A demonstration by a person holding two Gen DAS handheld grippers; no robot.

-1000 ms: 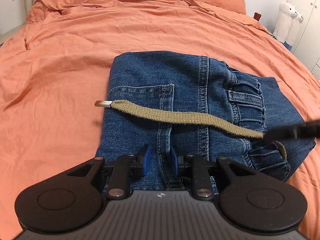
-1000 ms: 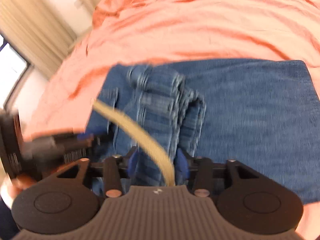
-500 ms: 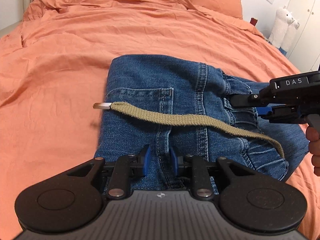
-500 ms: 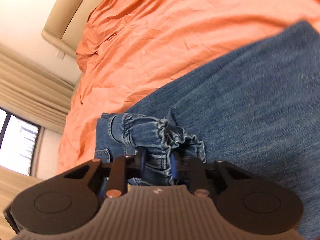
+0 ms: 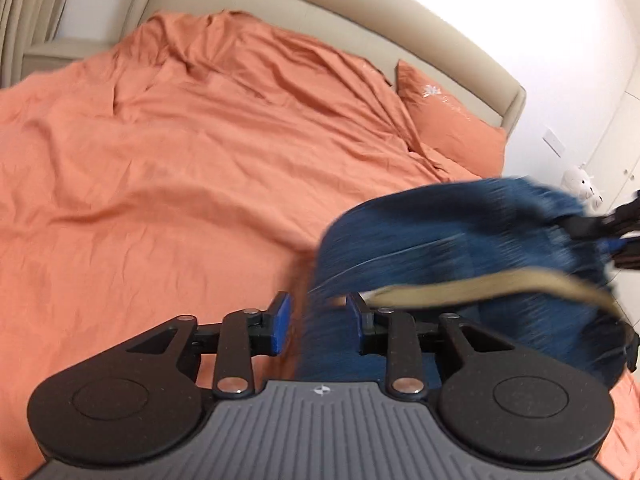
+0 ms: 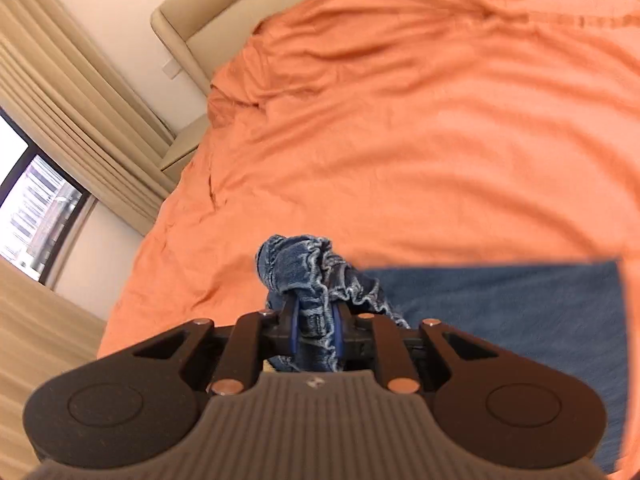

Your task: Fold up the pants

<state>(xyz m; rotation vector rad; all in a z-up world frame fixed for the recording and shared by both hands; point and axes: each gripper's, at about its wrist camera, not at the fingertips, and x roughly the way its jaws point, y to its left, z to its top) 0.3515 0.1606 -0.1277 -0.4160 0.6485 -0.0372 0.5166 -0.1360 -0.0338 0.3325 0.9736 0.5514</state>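
The folded blue jeans (image 5: 460, 240) are lifted off the orange bed, blurred by motion, with a tan drawstring (image 5: 480, 288) hanging across them. My left gripper (image 5: 318, 326) has its blue pads apart with the jeans' edge between them. My right gripper (image 6: 314, 330) is shut on the gathered elastic waistband (image 6: 304, 268); it also shows at the right edge of the left wrist view (image 5: 600, 228). Flat denim (image 6: 500, 312) spreads to its right.
The orange duvet (image 5: 180, 152) covers the bed, with an orange pillow (image 5: 448, 120) and beige headboard (image 5: 360, 28) at the far end. A white plush toy (image 5: 580, 188) stands by the cabinets on the right. Curtains (image 6: 68, 92) and a window are on the left.
The right gripper dropped the drawstring, closed on the waistband and lifted it. The jeans have come up off the bed. The left gripper's pads have spread wider and its view has tilted up.
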